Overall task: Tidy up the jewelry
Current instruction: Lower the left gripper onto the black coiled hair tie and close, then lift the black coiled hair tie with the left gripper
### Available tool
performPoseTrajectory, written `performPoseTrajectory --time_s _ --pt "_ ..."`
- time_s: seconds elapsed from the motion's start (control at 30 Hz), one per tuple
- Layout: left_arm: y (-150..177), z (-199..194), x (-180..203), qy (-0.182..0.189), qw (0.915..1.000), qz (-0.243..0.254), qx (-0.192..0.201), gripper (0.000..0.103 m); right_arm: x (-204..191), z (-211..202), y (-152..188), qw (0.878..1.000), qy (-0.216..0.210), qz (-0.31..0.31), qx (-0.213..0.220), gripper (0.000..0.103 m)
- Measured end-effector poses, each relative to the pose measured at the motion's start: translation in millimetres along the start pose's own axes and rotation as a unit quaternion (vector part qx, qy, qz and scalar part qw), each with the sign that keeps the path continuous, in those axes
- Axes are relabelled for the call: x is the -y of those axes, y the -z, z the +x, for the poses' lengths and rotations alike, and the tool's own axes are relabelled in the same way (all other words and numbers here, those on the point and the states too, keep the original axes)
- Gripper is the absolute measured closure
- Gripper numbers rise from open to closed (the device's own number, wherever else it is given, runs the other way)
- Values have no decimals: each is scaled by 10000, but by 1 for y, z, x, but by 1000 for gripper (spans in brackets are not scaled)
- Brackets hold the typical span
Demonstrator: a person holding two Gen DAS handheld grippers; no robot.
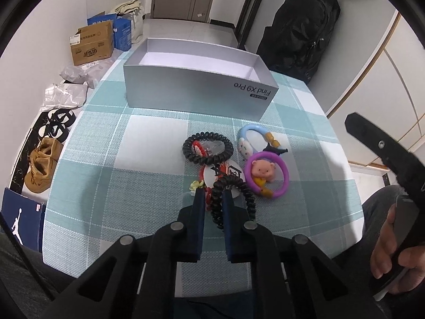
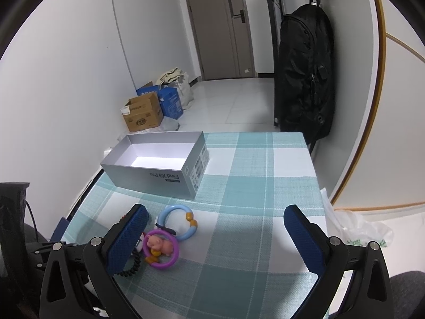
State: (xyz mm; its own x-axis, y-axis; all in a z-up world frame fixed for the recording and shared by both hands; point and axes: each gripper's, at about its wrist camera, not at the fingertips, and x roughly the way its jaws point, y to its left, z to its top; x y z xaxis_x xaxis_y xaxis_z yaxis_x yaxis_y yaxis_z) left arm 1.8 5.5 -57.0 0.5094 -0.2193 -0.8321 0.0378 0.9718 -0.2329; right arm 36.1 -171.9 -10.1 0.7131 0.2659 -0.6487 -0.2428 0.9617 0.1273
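The left gripper (image 1: 213,199) is clenched on a black coiled hair tie (image 1: 233,194), its two blue pads pressing the coil's left strand between them, with the rest of the loop bulging out to the right of the right finger; the tie sits low over the checked teal-and-white tablecloth (image 1: 132,180), and whether it is lifted clear of the cloth cannot be told. Just beyond the fingertips lies a round white badge (image 1: 212,171) with red and black marks, partly under the coil; past that rests a second black coiled hair tie (image 1: 207,147) around something red and clear. To the right lie a purple ring with a pink pig figure (image 1: 267,176) and, touching it at the far side, a light blue ring with a white figure (image 1: 255,139). The open grey box (image 1: 199,90), printed "Find X9 Pro", stands further back on the cloth, well apart from the pile.

The right gripper (image 2: 215,228) hangs above the cloth with its jaws spread wide and nothing between them; its left finger stands over the pile's edge, near the purple ring.
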Motion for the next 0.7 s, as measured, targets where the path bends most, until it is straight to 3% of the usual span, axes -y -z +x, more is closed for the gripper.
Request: performPoseTrajectory --time_s 0.3,0.57,0.7 --pt "-9 -7 -13 588 9972 -454 88 96 2 3 1 9999 -13 80 -77 0" --pt "-17 2 -42 1467 9781 -1473 -86 96 -1 6 5 9999 -23 5 -149 0" --pt "-20 4 -46 1595 9726 -1686 -95 96 -5 12 8 9991 -235 -24 -353 0"
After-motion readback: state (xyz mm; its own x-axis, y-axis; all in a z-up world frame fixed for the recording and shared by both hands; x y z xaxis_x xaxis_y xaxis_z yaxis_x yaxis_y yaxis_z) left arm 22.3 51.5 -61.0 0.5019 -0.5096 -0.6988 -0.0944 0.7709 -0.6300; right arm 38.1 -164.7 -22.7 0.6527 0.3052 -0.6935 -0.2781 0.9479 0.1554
